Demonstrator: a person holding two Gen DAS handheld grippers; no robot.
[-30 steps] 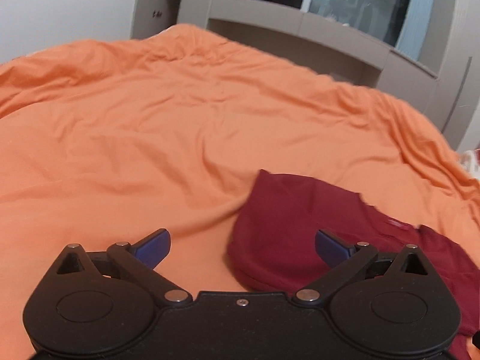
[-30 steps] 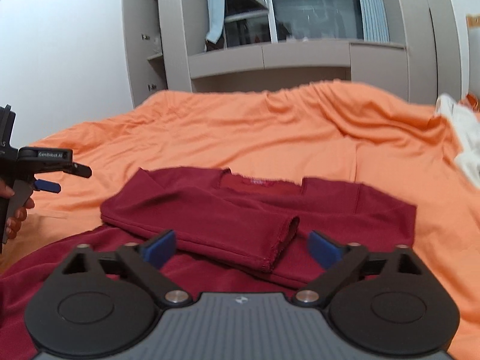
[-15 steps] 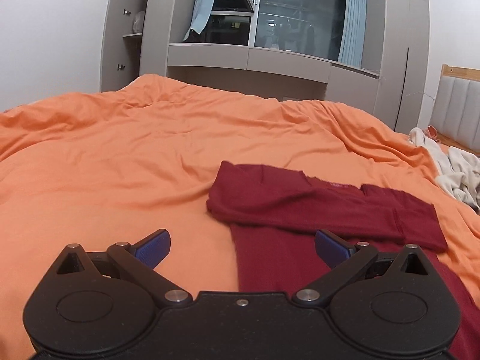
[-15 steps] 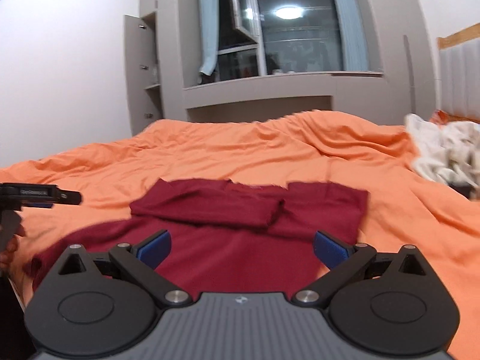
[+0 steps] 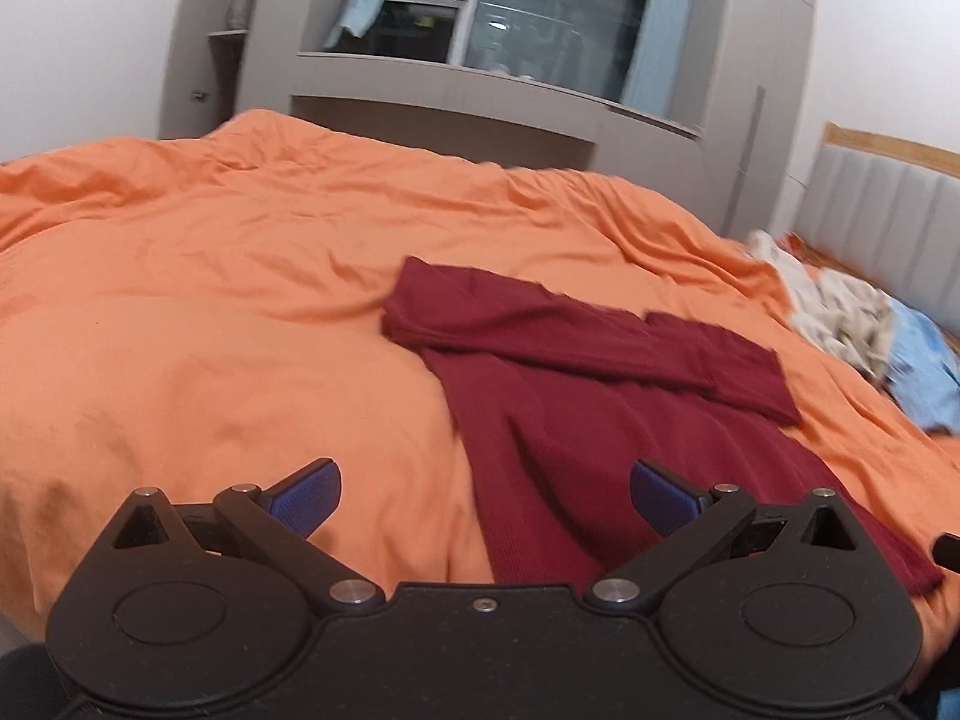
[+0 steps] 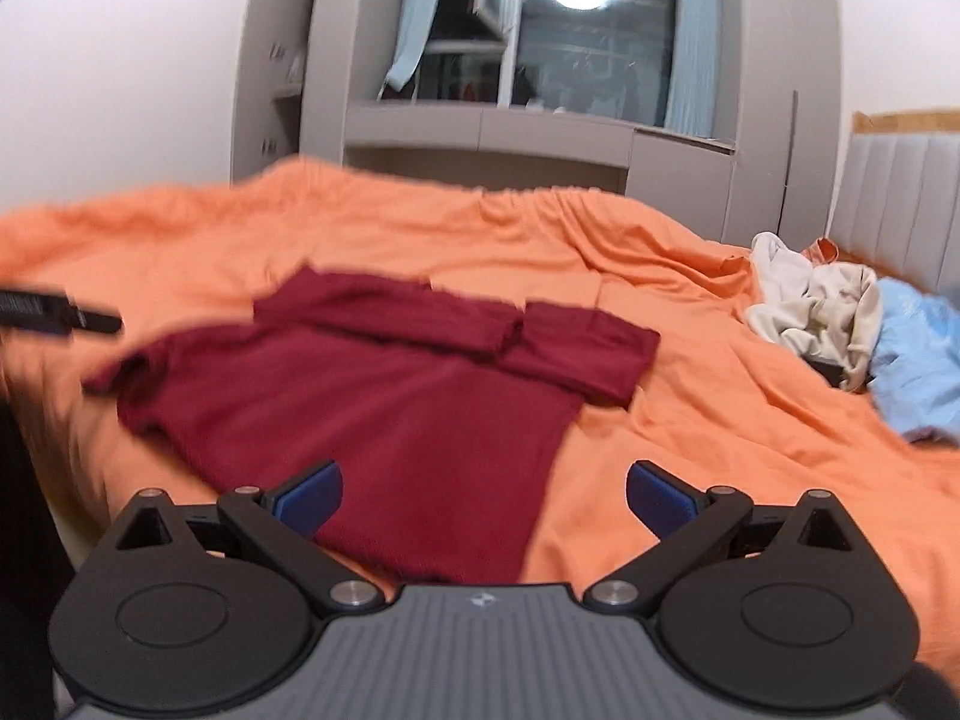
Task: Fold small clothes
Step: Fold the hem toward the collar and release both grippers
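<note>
A dark red long-sleeved top [image 5: 600, 396] [image 6: 390, 408] lies flat on the orange bedspread [image 5: 210, 312] [image 6: 690, 432], both sleeves folded across its upper part. My left gripper [image 5: 485, 495] is open and empty, hovering over the garment's near left hem edge. My right gripper [image 6: 485, 495] is also open and empty, above the near right hem. A finger of the left gripper [image 6: 60, 315] shows blurred at the left edge of the right wrist view.
A heap of white and beige clothes [image 6: 822, 312] [image 5: 840, 306] and a light blue garment [image 6: 918, 372] [image 5: 924, 378] lie at the bed's right side by the padded headboard [image 6: 900, 204]. Grey cabinets and a window [image 6: 570, 60] stand beyond the bed.
Both grippers have pulled back toward the near edge of the bed and away from the folded sleeves. More of the garment's body and hem is in view. Both stayed open.
</note>
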